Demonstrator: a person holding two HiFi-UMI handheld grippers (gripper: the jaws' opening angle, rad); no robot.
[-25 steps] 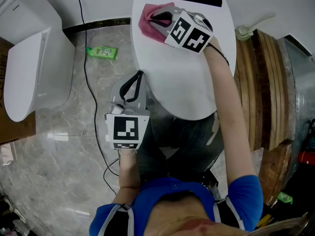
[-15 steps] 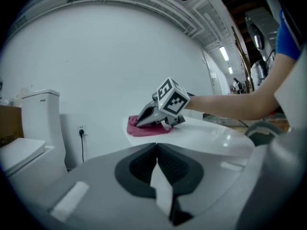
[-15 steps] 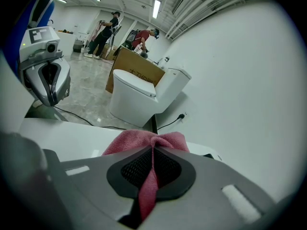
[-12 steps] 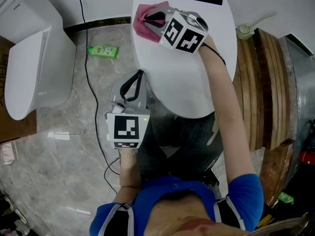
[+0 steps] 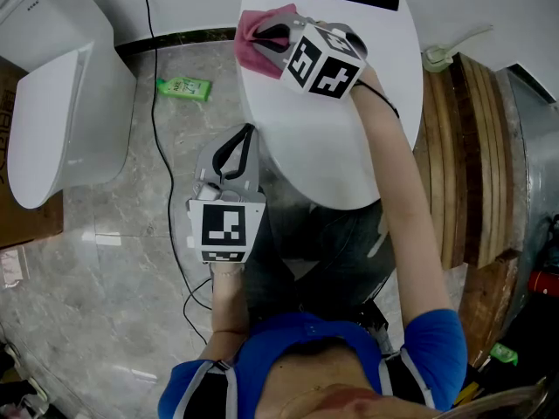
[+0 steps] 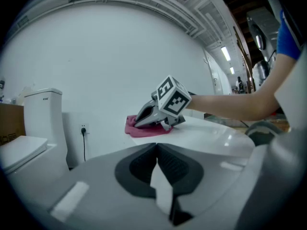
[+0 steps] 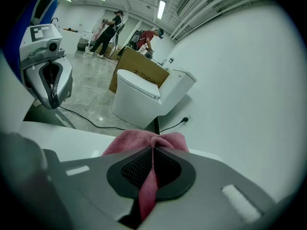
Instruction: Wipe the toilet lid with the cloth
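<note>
Pink bunched cloth [image 5: 255, 35] on lid [image 5: 336, 138]

Nothing is legible; the label on the green packet [image 5: 184, 87] is too blurred.

The right arm [image 5: 397, 164] reaches straight out ahead, bare from its blue short sleeve [image 5: 437, 343] down to the wrist. It carries the right gripper [image 5: 266, 35] far forward, with the marker cube [image 5: 323, 59] uppermost. That gripper's jaws are pressed together on a fold of the pink cloth [image 5: 251, 46]. The left arm [image 5: 225, 312] is bent close to the torso and holds the left gripper [image 5: 245, 138] low, pointing forward, jaws closed with nothing between them
</note>
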